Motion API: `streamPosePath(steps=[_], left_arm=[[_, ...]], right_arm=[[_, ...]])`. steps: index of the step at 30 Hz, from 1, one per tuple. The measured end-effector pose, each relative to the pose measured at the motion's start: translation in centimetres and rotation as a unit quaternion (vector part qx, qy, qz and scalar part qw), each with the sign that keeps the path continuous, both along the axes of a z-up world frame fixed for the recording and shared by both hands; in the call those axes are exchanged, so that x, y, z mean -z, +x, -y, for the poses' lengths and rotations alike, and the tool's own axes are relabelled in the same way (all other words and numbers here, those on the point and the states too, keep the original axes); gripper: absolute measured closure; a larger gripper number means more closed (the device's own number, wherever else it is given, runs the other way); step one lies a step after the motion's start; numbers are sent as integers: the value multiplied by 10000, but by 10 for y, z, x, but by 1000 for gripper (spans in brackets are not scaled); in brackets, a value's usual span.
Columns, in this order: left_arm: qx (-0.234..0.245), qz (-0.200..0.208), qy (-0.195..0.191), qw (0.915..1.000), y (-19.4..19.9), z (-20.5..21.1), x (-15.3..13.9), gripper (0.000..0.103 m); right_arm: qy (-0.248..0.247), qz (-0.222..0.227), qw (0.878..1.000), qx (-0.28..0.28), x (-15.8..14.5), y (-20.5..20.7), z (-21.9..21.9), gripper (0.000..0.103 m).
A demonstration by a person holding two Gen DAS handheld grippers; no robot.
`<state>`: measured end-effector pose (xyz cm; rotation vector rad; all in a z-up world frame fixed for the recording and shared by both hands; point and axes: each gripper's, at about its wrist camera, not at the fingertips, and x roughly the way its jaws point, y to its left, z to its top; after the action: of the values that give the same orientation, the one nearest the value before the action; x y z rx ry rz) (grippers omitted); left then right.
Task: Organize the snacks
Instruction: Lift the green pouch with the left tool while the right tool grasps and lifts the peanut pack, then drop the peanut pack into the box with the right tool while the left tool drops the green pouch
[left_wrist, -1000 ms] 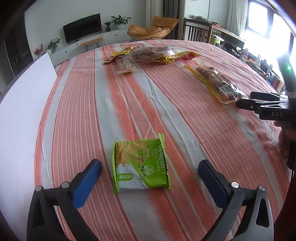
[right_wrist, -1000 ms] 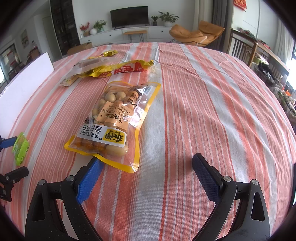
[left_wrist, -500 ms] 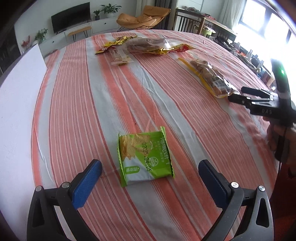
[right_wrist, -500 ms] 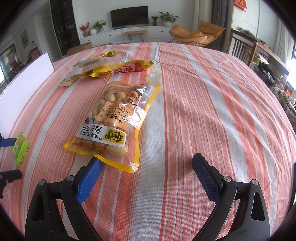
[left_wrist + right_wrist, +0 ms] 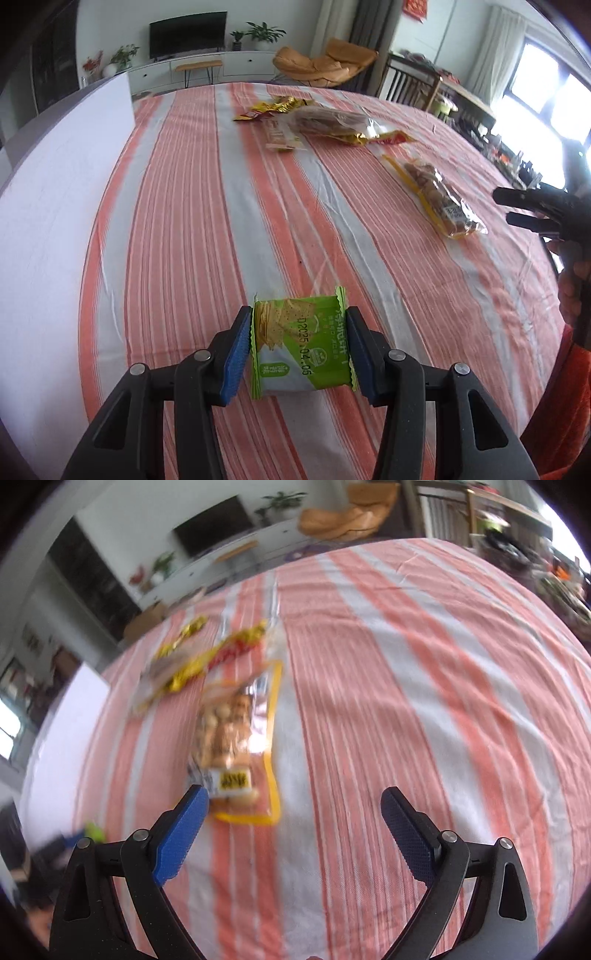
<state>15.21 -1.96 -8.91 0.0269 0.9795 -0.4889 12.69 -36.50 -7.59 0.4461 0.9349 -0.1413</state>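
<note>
My left gripper [image 5: 297, 350] is shut on a green cracker packet [image 5: 301, 349], its blue pads pressing both short ends, over the striped tablecloth. My right gripper [image 5: 293, 823] is open and empty above the cloth; it also shows at the right edge of the left wrist view [image 5: 517, 208]. A clear yellow-edged peanut bag [image 5: 236, 734] lies just ahead of its left finger and also shows in the left wrist view [image 5: 439, 199]. The right wrist view is blurred.
A white board [image 5: 48, 206] lies along the table's left side. Further back lie a yellow and red snack bag [image 5: 340, 125] and a small clear packet [image 5: 280, 136]. A TV cabinet and an orange chair stand behind the table.
My left gripper has shut on the green packet, which was lying between its open fingers. My right gripper has tilted and moved; its view is now blurred.
</note>
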Motion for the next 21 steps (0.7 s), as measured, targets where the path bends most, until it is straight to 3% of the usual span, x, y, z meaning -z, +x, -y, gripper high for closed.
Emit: streamPosePath(steps=[3, 7, 8, 9, 10, 11, 16, 19, 21], left_arm=[[-87, -5, -242, 9997, -6, -7, -7, 54], [-94, 154, -489, 9986, -20, -16, -30, 54], [-99, 226, -575, 9980, -24, -21, -39, 54], [-116, 294, -647, 9974, -28, -27, -47, 54], [-146, 369, -738, 9965, -33, -35, -57, 54], [-173, 411, -832, 9955, -36, -42, -64, 54], [-433, 783, -1378, 9864, -49, -96, -112, 54], [-753, 1037, -1282, 9834, -48, -133, -132, 54], [-1101, 1168, -1045, 9815, -44, -165, -140, 54]], right_arm=[[-205, -218, 9987, -415, -11, 34, -26, 7], [-613, -1035, 9895, -801, 20, 86, -62, 6], [-826, -1260, 9853, -805, 30, 94, -68, 11], [-1161, -1165, 9831, -801, 28, 95, -73, 20], [-1301, -1179, 9809, -840, 27, 95, -76, 38], [-1397, -1168, 9799, -818, 23, 91, -78, 41], [-424, -856, 9926, -753, 3, 52, -61, 42], [251, -213, 9934, -1096, -42, 35, -86, 41], [559, 181, 9857, -1577, -78, 40, -131, 41]])
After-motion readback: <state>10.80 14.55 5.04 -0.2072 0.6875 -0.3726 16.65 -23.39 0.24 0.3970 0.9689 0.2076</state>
